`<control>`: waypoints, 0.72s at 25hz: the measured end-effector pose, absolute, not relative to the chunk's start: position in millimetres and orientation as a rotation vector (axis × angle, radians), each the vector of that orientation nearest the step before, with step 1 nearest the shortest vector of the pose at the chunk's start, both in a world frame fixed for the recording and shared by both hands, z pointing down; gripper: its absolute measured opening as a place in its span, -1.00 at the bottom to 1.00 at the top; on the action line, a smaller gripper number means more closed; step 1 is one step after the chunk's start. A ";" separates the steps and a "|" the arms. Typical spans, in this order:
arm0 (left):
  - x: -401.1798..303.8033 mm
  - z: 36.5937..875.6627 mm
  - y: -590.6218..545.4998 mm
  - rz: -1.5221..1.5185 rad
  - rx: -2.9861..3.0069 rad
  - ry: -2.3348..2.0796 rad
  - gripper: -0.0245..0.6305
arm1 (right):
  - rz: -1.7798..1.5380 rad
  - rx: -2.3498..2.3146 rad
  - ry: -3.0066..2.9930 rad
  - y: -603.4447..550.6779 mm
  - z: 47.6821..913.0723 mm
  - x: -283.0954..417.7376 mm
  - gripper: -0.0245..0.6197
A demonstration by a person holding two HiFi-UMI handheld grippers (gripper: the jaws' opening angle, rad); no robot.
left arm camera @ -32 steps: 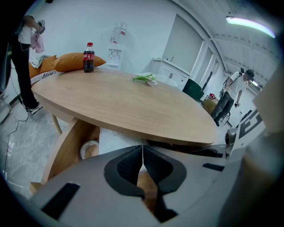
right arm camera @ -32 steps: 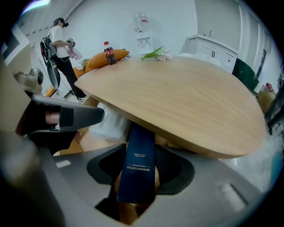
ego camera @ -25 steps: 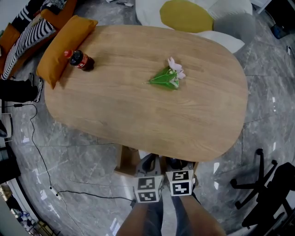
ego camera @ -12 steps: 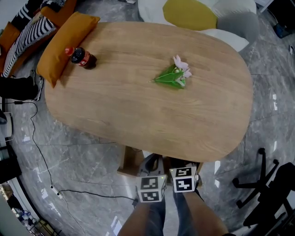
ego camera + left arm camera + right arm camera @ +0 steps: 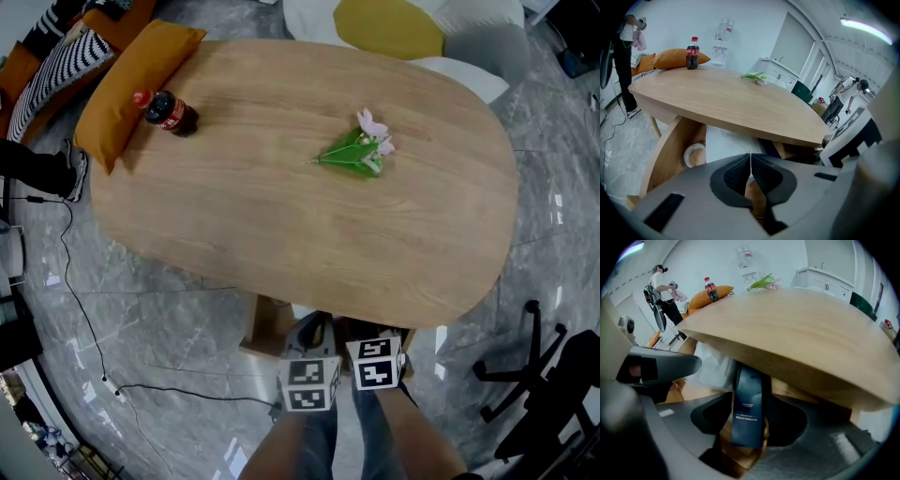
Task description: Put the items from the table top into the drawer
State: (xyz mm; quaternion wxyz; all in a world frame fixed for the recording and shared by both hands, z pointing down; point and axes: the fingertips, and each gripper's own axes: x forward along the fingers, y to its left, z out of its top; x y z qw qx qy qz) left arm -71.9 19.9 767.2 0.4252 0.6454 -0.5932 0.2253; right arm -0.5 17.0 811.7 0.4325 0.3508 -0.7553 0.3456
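A striped cushion (image 5: 52, 70) and an orange cushion (image 5: 131, 80) crowd the far left edge of the worktop (image 5: 281, 216), so that side gives little room. A cola bottle (image 5: 167, 112) stands upright at the far left edge, just beside the orange cushion. It is dark, has a red cap and a red label, and is well apart from everything else on the wood. A thin black cable (image 5: 84, 319) winds over the grey marbled floor (image 5: 141, 328) along the left.

The worktop is a long oval of pale, matt wood with a fine grain and a rounded rim, and most of it is bare. Slightly right of its middle, toward the far edge, lies a flower sprig (image 5: 359, 152) with green leaves and pale pink petals, flat on the wood with open surface all round.

Below the near edge the two tools hang side by side, their marker cubes almost touching. The left tool (image 5: 750, 157) has its ribbed dark pads pressed together with nothing between them. The right tool (image 5: 752, 401) has just eased its jaws a little wider, yet they clamp a slim dark blue box (image 5: 748, 394). The box is flat and smooth with small pale print, and stands on end close under the worktop's rim.

At the right, a black chair base (image 5: 534, 394) narrows the floor.
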 end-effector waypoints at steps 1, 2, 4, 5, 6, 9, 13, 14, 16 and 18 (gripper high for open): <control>-72.0 767.5 20.1 0.564 1.612 -1.483 -0.89 | 0.865 0.869 -1.885 17.8 811.5 -1.7 -0.23; -71.9 767.8 20.1 0.565 1.611 -1.482 -0.89 | 0.864 0.861 -1.888 18.5 811.5 -2.6 -0.19; -71.6 767.5 19.7 0.564 1.610 -1.481 -0.89 | 0.853 0.842 -1.894 19.7 811.4 -3.5 -0.14; -71.7 767.3 19.7 0.565 1.610 -1.480 -0.89 | 0.856 0.835 -1.894 20.2 811.1 -3.8 -0.14; -71.8 767.1 19.9 0.565 1.610 -1.479 -0.89 | 0.869 0.833 -1.893 20.4 810.7 -4.2 -0.13; -72.3 765.9 19.9 0.565 1.609 -1.477 -0.89 | 0.919 0.848 -1.887 20.7 807.9 -4.6 -0.03; -71.3 761.1 19.6 0.568 1.609 -1.472 -0.89 | 0.911 0.835 -1.901 24.9 799.6 -5.1 -0.02; -70.7 758.7 19.7 0.567 1.610 -1.469 -0.89 | 0.913 0.827 -1.903 27.0 797.3 -5.0 -0.02; -71.2 752.4 18.6 0.561 1.614 -1.470 -0.89 | 0.929 0.815 -1.903 30.3 793.1 -4.6 -0.02; -73.4 745.9 16.8 0.558 1.618 -1.474 -0.89 | 0.951 0.806 -1.901 33.6 787.7 -3.5 -0.02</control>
